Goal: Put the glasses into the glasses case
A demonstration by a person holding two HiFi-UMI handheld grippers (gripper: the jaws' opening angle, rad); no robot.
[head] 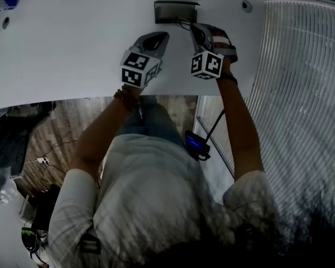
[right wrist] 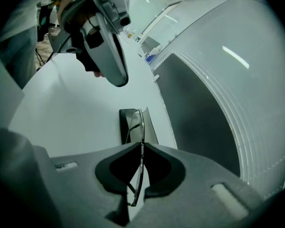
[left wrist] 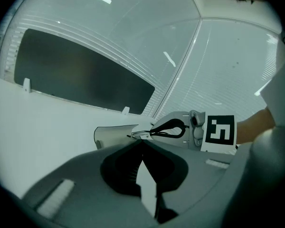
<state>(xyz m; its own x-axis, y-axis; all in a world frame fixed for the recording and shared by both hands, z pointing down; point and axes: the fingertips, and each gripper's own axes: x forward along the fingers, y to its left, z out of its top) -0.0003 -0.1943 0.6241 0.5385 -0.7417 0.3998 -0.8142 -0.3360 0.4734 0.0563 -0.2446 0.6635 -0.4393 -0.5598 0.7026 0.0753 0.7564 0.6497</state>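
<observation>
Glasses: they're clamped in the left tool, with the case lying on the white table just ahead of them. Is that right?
Not quite: the glasses are clamped in the right tool, not the left. The right gripper view shows the frame pinched between its jaws, while the left tool has its jaws together on nothing. The case does lie on the white table just ahead.

Thin-framed glasses, held edge-on, near the open dark case.
</observation>
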